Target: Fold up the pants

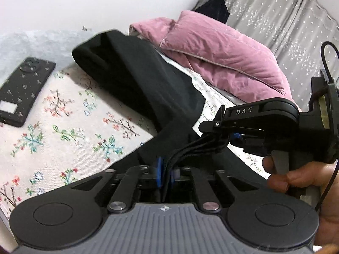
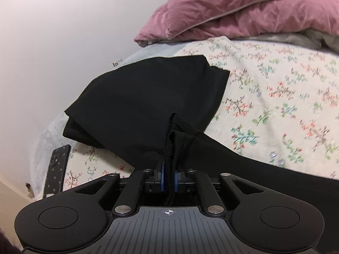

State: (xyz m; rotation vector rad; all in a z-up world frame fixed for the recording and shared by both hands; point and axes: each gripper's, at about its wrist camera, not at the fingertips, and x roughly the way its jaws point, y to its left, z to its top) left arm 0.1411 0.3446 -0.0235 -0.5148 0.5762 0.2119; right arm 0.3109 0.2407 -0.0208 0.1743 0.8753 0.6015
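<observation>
With the black pants (image 1: pixel 135 78) lying half folded on the flowered bed (image 1: pixel 63 131), the left hand-held gripper (image 1: pixel 166 172) pinches several stacked edges while the right hand-held gripper (image 2: pixel 168 178) clamps a bunched hem, so a slackening pinch could drop layers and undo the fold.

1. My left tool (image 1: pixel 166 172) points downward, its blue pads (image 1: pixel 159 169) clamped on bunched black cloth.
2. My right tool (image 2: pixel 168 180) also tilts down, pads (image 2: pixel 162 178) nipping a dark fold.
3. My right hand (image 1: pixel 300 175) wraps that tool's handle, one finger on the trigger.
</observation>
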